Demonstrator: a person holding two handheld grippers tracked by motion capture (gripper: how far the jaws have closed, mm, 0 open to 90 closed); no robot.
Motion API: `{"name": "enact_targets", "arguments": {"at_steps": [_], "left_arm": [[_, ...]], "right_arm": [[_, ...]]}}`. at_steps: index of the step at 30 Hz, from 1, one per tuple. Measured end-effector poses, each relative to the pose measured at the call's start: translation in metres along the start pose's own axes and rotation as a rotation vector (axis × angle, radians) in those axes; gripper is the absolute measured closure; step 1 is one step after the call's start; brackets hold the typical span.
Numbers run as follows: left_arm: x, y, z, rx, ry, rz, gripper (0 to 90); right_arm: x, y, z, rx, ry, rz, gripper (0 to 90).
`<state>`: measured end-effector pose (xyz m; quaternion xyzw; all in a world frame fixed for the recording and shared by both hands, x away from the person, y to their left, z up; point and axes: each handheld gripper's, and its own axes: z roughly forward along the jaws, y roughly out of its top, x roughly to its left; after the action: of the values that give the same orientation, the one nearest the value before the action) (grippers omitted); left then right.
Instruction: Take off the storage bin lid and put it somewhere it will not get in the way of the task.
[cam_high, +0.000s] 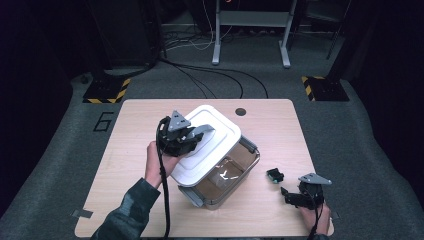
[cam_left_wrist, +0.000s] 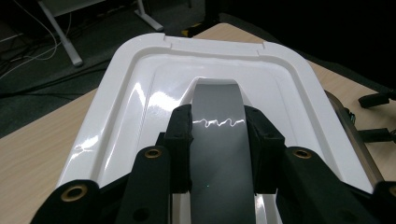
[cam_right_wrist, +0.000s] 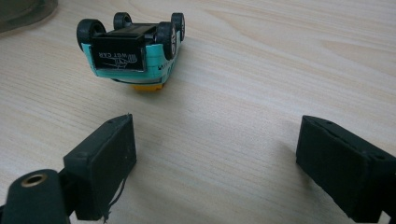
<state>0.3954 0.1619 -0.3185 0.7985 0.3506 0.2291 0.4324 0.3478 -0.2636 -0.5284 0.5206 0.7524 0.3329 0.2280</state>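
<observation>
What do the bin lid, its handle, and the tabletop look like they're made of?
White lid: looks like glossy moulded plastic, with sharp glare streaks and rounded stepped edges. Grey handle: smooth, likely plastic too, semi-gloss with a wavy light reflection; the left hand-held gripper is clamped on it. Tabletop: pale wood-grain pattern, matte; could be laminate rather than solid wood.

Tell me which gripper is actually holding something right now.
The left gripper: its jaws clamp the grey handle of the white lid. The right gripper is open, empty.
</observation>
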Motion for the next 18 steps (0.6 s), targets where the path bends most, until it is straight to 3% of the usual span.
{"name": "enact_targets", "arguments": {"at_steps": [7, 18], "left_arm": [[0.013, 0.001, -0.008, -0.008, 0.040, -0.008, 66.4], [0.038, -0.005, -0.016, -0.008, 0.100, -0.053, 66.4]], "right_arm": [[0.000, 0.000, 0.000, 0.001, -0.002, 0.000, 11.4], [0.000, 0.000, 0.000, 0.000, -0.001, 0.000, 11.4]]}}
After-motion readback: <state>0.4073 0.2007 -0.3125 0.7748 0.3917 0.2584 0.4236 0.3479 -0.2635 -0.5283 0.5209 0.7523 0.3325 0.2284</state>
